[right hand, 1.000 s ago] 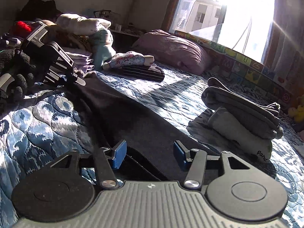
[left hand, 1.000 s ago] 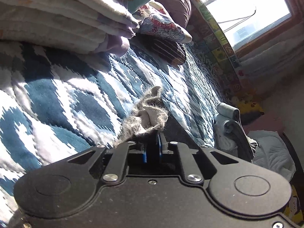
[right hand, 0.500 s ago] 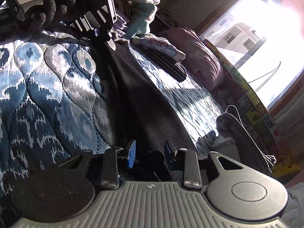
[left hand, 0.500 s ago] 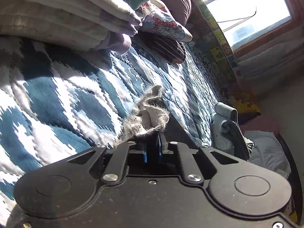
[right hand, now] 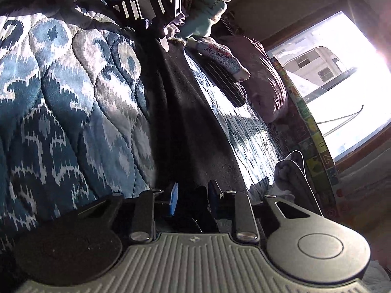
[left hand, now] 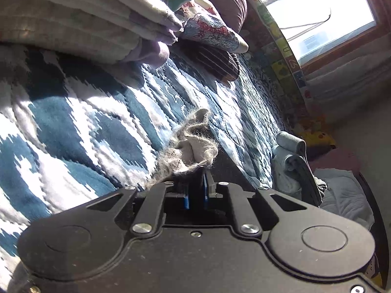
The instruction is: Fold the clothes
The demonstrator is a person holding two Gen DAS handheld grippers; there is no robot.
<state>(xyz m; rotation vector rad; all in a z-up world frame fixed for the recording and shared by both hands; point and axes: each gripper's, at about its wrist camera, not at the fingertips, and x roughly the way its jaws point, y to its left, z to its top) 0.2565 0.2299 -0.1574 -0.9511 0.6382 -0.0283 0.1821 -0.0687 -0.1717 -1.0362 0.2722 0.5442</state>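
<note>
L gripper (left hand: pixel 195 190) pinches fuzzy edge of dark garment (right hand: pixel 190 112) on blue quilt (left hand: pixel 73 127). R gripper (right hand: pixel 193 196) part-closed around other end; firm grip unclear.

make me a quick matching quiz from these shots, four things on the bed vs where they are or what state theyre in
Things:
1. dark garment
2. left gripper
3. striped dark fabric
4. folded grey clothes

Places or states:
A. under the speckled blue and red piece
B. stretched along the quilt between both grippers
C. stacked near the bed's window-side edge
D. shut on a fuzzy cloth corner

Pairs: 1-B, 2-D, 3-A, 4-C
</note>
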